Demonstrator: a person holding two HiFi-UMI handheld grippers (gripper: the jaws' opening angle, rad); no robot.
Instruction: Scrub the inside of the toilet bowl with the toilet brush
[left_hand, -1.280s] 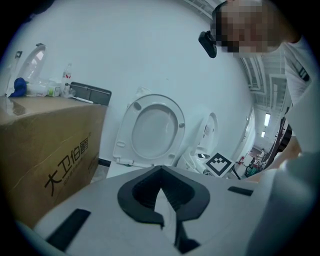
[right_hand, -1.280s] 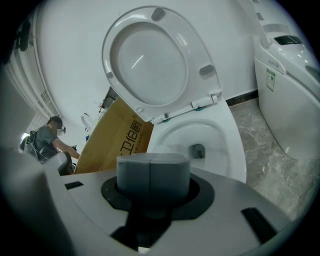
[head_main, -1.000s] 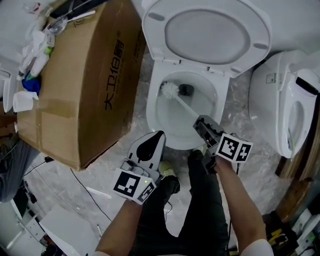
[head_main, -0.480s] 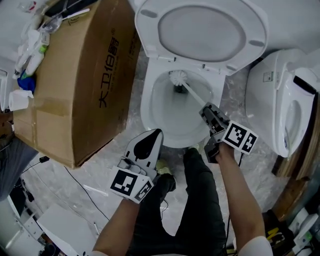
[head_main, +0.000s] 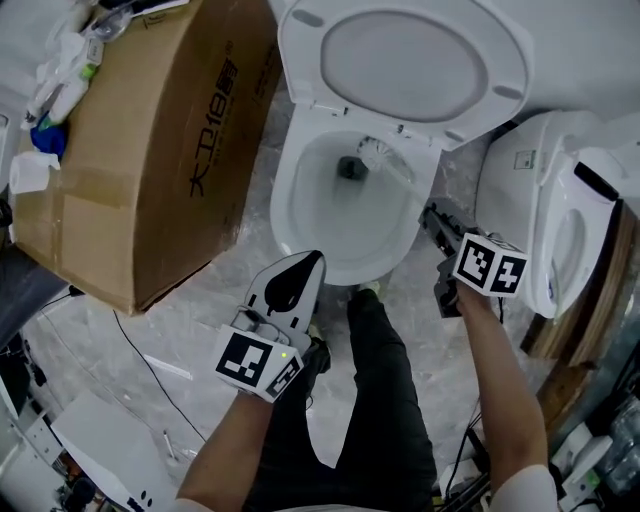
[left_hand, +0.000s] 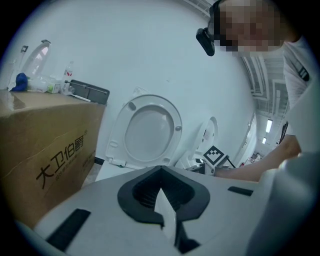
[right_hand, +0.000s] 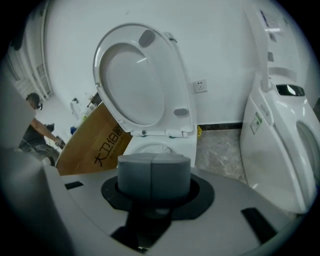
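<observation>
Currently on the books, item by item.

- Toilet bowl (head_main: 290, 215): lid (head_main: 410, 60) raised and the bowl open, with the dark drain low toward the back.
- Toilet brush (head_main: 374, 151): the bristle head is inside the bowl, against the back wall just under the rear rim and beside the drain. Its pale handle slants out toward the bowl's right edge.
- Right gripper (head_main: 432, 217): it sits just off the bowl's right rim with its pads pressed together. My right gripper view shows only the seam between the pads, not the handle. From the head view I judge it is clamped on the handle's end, probably but not certainly.
- Left gripper (head_main: 308, 268): it is off the bowl's front rim, jaws closed on nothing and idle.
- Cardboard box (head_main: 130, 150): beside the bowl's left side.
- Second toilet (head_main: 545, 230): to the right, no part of the job.

Step in hand: I read this as mid-scrub, working the back wall. The front and left walls look unattended. The next move calls for dragging the head down and round the wall with steady pressure. The grip must stay firm so the thin handle does not twist.
</observation>
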